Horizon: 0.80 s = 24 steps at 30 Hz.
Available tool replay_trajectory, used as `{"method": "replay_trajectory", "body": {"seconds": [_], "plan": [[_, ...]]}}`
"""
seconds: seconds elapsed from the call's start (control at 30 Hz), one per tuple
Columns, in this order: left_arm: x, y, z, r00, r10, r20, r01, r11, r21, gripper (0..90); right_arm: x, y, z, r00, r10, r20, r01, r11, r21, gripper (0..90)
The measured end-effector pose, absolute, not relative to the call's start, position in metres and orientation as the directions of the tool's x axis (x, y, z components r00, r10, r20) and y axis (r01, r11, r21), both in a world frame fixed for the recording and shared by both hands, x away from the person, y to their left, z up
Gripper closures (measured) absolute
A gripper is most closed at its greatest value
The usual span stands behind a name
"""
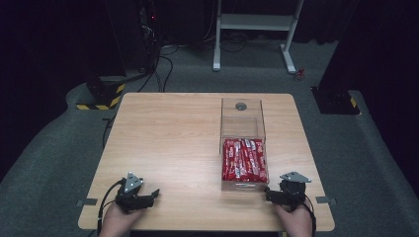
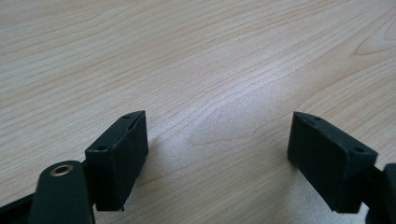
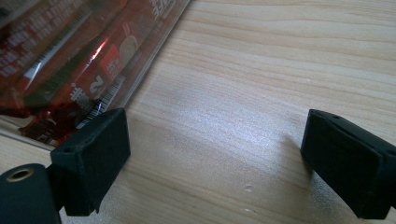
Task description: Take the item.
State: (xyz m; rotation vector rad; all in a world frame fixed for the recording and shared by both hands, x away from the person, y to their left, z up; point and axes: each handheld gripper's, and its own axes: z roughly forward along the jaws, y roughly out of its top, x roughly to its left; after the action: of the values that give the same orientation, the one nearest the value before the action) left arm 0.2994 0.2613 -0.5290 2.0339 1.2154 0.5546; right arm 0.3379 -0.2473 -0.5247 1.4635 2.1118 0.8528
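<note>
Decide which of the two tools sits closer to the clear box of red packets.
The right tool, at the table's near right corner. It rests beside the clear box of red packets, whose wall fills its own camera's corner; the left tool lies over bare wood far off.

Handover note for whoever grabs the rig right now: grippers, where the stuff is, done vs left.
Left gripper: open, holding nothing, resting low at the near left of the table, only bare wood between its jaws.
Right gripper: open, holding nothing, at the near right corner of the clear box, one jaw close beside its wall.
Red packets: all lying packed in the near half of the box; the far half holds none.
Done: nothing gripped or taken out, as far as can be seen.
Left: likely the whole job with the packets; the right gripper is nearest.
</note>
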Motion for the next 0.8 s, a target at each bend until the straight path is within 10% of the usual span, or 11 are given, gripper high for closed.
{"method": "replay_trajectory", "body": {"seconds": [0.8], "plan": [[0.306, 0.245, -0.515, 0.481, 0.876, -0.045, 0.575, -0.277, 0.770, 32.3, 0.335, -0.251, -0.523, -0.366, 0.931, -0.010, 0.675, 0.273, 0.686, 9.2]]}}
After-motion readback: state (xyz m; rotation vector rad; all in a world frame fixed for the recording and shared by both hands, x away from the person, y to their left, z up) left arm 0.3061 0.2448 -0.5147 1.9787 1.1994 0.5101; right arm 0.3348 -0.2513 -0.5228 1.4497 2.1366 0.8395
